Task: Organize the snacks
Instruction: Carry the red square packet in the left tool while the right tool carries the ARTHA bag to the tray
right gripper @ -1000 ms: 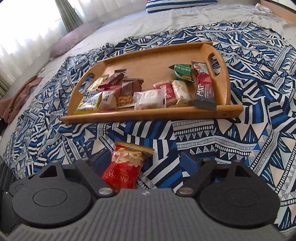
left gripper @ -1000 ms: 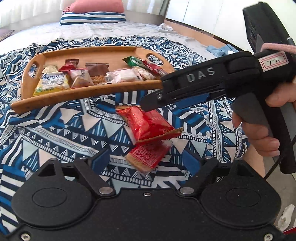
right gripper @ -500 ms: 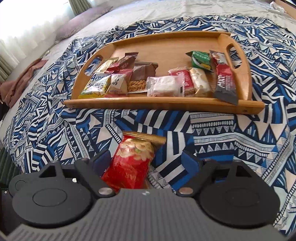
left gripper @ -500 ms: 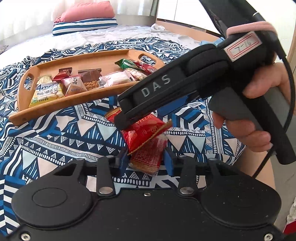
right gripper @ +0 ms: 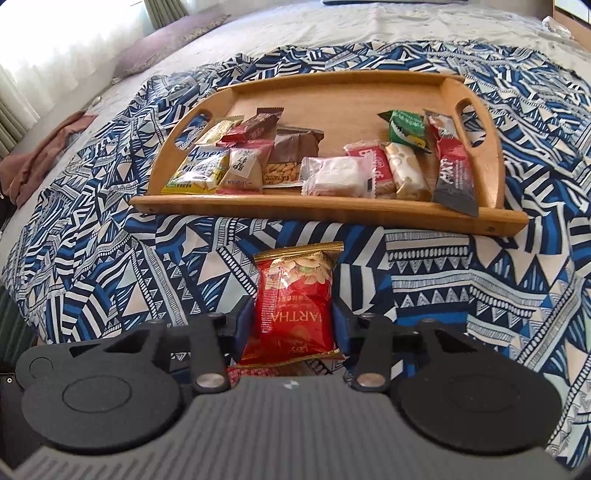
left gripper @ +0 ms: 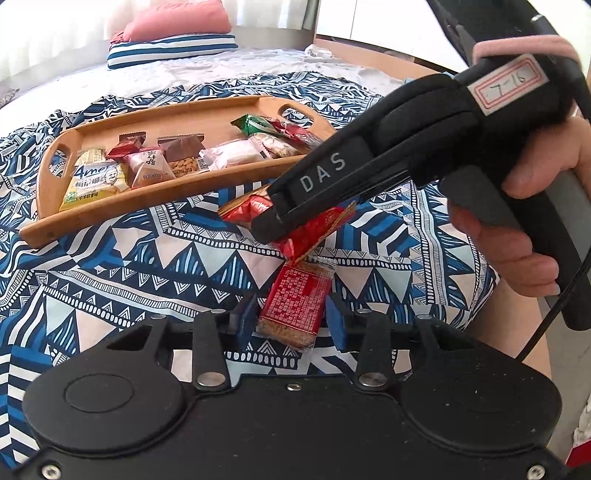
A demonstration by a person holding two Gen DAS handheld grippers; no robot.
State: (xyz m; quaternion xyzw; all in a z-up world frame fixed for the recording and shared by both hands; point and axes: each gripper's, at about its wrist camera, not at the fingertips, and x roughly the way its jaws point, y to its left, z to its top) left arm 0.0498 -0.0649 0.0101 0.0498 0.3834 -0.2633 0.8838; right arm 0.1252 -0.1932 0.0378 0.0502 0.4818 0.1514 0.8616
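Observation:
A wooden tray [right gripper: 332, 212] holding several snack packets lies on the blue patterned bedspread; it also shows in the left wrist view [left gripper: 122, 216]. My right gripper [right gripper: 293, 326] is shut on a red nut bag [right gripper: 293, 299] just in front of the tray. In the left wrist view the right gripper [left gripper: 271, 227] reaches in from the right over that red bag [left gripper: 314, 230]. My left gripper [left gripper: 291, 321] is shut on a red-labelled biscuit packet [left gripper: 299, 304] lying on the bedspread just below the bag.
The bedspread [right gripper: 480, 295] covers the bed around the tray. A striped pillow [left gripper: 170, 51] and a pink cushion [left gripper: 177, 20] lie at the bed's head. A brown cloth [right gripper: 40, 158] lies at the left edge. The bed's edge is at the right.
Both grippers have closed: the left on the biscuit packet, the right on the red nut bag. The right gripper has moved down and left onto the bag.

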